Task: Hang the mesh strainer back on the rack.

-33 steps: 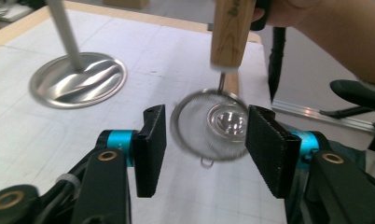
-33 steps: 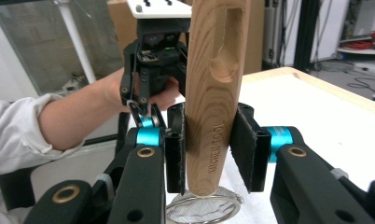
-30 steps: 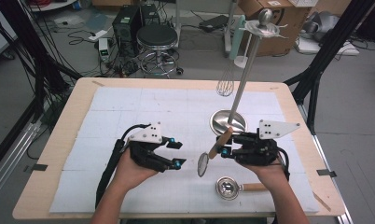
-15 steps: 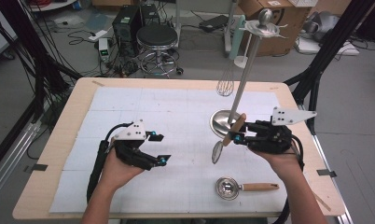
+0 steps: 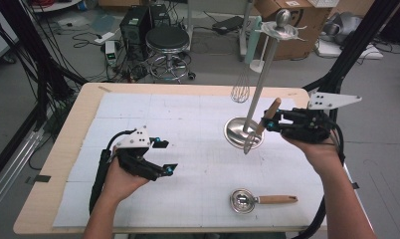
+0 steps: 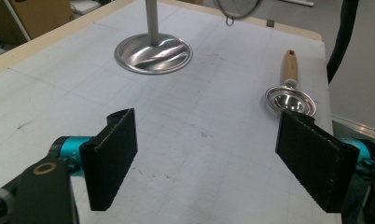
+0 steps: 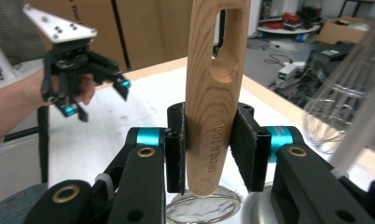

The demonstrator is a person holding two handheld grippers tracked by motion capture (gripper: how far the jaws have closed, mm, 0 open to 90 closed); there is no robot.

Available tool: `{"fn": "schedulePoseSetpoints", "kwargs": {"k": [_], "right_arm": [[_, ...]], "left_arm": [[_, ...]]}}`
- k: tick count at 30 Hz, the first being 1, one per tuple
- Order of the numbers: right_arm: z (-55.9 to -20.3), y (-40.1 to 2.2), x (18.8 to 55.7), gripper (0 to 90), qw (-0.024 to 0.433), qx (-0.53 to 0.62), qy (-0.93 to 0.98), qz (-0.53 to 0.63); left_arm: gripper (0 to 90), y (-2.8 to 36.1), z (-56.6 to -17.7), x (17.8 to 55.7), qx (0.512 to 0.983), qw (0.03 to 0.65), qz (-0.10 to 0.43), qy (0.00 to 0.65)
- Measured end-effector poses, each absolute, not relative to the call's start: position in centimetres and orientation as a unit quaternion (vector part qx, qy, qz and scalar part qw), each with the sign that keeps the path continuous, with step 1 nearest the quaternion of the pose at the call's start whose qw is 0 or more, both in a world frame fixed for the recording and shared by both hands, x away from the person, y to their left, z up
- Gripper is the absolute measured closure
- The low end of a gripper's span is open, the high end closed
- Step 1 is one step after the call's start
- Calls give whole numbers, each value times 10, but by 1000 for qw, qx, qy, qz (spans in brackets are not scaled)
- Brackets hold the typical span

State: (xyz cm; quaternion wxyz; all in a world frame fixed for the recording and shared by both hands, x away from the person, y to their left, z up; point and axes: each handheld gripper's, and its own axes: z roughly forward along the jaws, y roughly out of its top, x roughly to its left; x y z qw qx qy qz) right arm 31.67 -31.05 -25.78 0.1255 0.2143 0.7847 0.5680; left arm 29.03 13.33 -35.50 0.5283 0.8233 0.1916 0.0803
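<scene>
1. A wooden-handled wire-mesh strainer (image 5: 260, 128) is pinched by the right gripper (image 5: 267, 124) at the right of the high view; the pads are pressed on both sides of the pale handle (image 7: 213, 98).
2. In the right gripper view the handle is seen standing upright between the two black jaws, its slotted hanging hole at the top of the frame and the mesh bowl (image 7: 202, 210) just below the jaws at the bottom edge.
3. In the high view the strainer is held tilted above the round steel base (image 5: 244, 133) of a tall metal utensil stand (image 5: 265, 74), right of centre.
4. A wire whisk (image 5: 241, 89) is seen hanging from the stand, above the table's far edge.
5. The left gripper (image 5: 164, 157) is held at the lower left of the high view over the white table mat (image 5: 188, 119); its jaws have just been opening and are spread wide, with nothing between them.
6. A small steel ladle with a wooden handle (image 5: 260, 200) is seen lying flat on the mat at the lower right of the high view, well apart from both grippers.
</scene>
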Motion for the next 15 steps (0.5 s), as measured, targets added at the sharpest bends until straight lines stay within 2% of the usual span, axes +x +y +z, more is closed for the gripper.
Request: {"fn": "schedulePoseSetpoints", "kwargs": {"k": [6,15], "right_arm": [[-237,-322,329,677,146,225,784,559],[-219,-324,343,677,153,232,791,545]], "left_arm": [[207,135,-354,290,820,533,81,192],[203,137,-352,290,816,540,80,190]]}}
